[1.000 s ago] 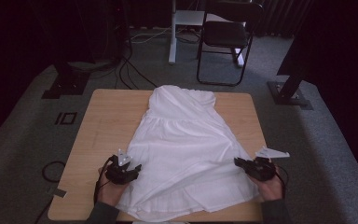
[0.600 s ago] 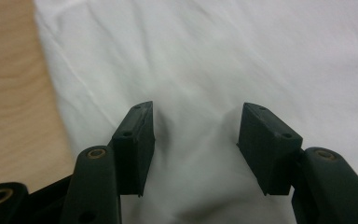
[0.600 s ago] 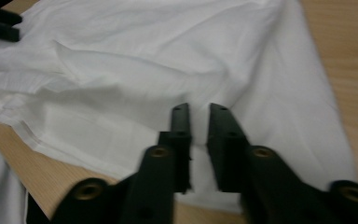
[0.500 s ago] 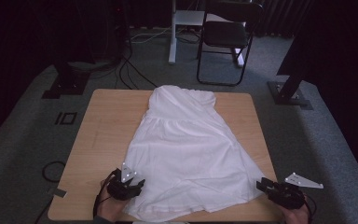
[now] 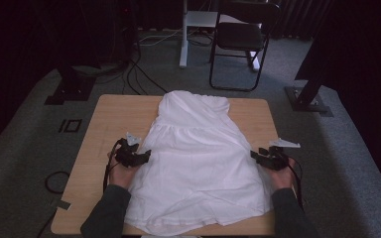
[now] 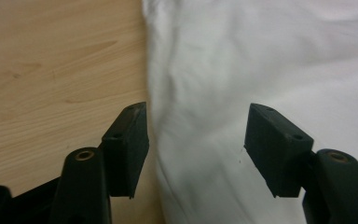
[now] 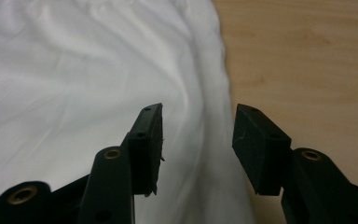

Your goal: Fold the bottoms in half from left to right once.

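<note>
A white strapless dress (image 5: 198,163) lies flat on the wooden table (image 5: 114,114), bodice at the far end, hem at the near edge. My left gripper (image 5: 144,156) sits at the dress's left side edge at skirt height. Its jaws have just been opening and stand apart (image 6: 198,140) over the dress's edge (image 6: 223,70), pads clear of the cloth. My right gripper (image 5: 256,154) mirrors it at the right side edge. Its jaws have also just been opening (image 7: 196,144), and the dress's edge (image 7: 121,70) runs between them, not pinched.
Bare wood (image 6: 51,70) flanks the dress on both sides (image 7: 307,70). Beyond the table stand a black folding chair (image 5: 240,39), a white post (image 5: 183,34) and two black stand bases (image 5: 72,87) (image 5: 307,99). Cables (image 5: 54,181) lie on the grey carpet at the left.
Both hands drew back to the hem corners, then moved forward along the dress's sides to mid-skirt. The right gripper's jaws, shut at first, now stand apart. The skirt lies smoother.
</note>
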`<state>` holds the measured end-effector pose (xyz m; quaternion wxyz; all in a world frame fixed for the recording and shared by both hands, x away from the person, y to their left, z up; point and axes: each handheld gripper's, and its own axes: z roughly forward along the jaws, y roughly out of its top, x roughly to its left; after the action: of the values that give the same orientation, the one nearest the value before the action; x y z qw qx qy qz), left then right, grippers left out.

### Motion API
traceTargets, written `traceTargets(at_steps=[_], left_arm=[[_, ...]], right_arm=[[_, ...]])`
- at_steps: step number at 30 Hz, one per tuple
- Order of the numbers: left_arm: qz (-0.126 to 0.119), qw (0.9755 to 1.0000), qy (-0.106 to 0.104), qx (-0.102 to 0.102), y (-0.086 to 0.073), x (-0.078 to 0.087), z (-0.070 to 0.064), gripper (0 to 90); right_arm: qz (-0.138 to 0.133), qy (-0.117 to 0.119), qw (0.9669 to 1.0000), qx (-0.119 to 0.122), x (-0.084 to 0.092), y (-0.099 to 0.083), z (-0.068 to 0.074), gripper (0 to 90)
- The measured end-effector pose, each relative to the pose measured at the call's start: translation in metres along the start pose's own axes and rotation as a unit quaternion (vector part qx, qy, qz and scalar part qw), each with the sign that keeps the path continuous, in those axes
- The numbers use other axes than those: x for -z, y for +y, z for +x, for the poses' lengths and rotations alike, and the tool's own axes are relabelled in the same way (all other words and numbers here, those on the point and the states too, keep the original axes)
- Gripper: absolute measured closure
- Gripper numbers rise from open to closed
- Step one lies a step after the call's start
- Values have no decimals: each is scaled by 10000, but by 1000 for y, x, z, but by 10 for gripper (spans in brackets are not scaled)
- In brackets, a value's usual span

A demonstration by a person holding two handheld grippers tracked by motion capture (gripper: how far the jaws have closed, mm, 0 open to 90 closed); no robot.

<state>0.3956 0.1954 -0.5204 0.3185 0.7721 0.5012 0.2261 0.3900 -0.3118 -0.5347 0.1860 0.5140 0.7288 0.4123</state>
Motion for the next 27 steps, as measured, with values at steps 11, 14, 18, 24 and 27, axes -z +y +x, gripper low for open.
traceTargets(at_steps=[11, 14, 18, 24, 27], left_arm=[[374, 9980, -425, -292, -8, -22, -1, 813], [418, 9972, -419, -448, -15, -14, -5, 843], [361, 9968, -503, -503, -36, 6, -13, 845], [236, 9949, -696, -687, -83, 49, -36, 838], [231, 9939, -832, -689, -100, 64, -43, 837]], right_arm=[[628, -189, 9978, -34, -42, 6, -6, 880], [664, -146, 9976, -119, -32, -3, -3, 888], [686, -24, 9976, -72, -9, -23, 7, 889], [619, 117, 9978, -196, 39, -68, 27, 887], [576, 150, 9980, -214, 67, -95, 42, 886]])
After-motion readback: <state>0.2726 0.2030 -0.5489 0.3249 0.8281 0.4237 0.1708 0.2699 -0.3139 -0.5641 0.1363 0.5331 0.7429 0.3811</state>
